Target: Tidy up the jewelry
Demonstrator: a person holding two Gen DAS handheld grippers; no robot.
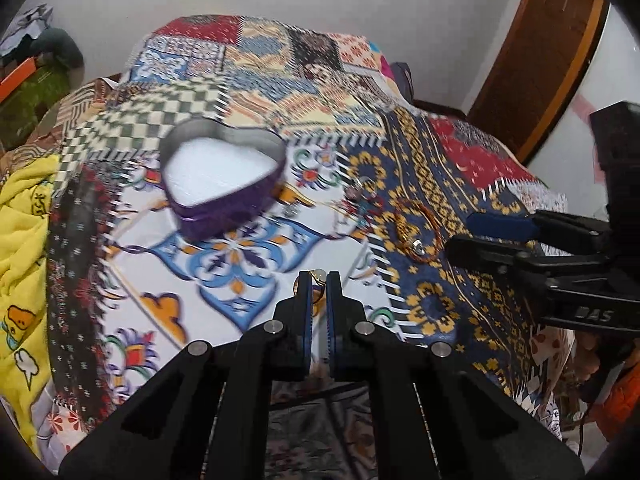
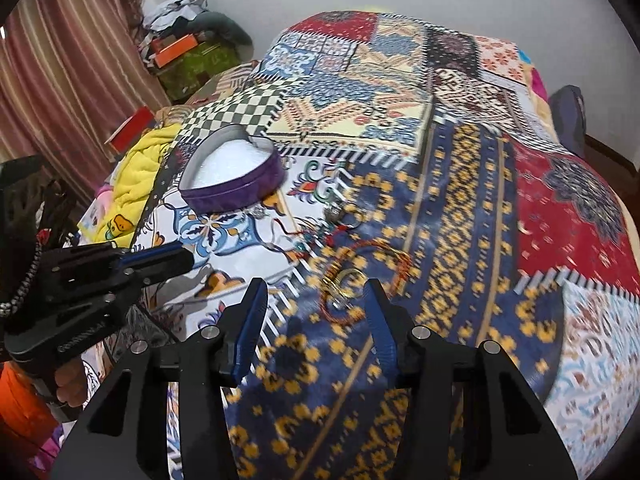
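Note:
A purple heart-shaped box (image 1: 224, 176) with a white lining lies open on the patchwork bedspread; it also shows in the right wrist view (image 2: 232, 178). My left gripper (image 1: 319, 280) is shut on a small gold ring (image 1: 319, 277), held above the bedspread in front of the box. My right gripper (image 2: 316, 292) is open, just in front of an orange beaded bracelet (image 2: 360, 280) with a metal charm. That bracelet (image 1: 418, 232) lies right of the box. Several small earrings and trinkets (image 2: 320, 228) lie between box and bracelet.
A yellow cartoon blanket (image 1: 24, 248) is bunched at the bed's left edge. Clutter and an orange box (image 2: 176, 50) stand by the curtain beyond. A wooden door frame (image 1: 536, 52) is at the right.

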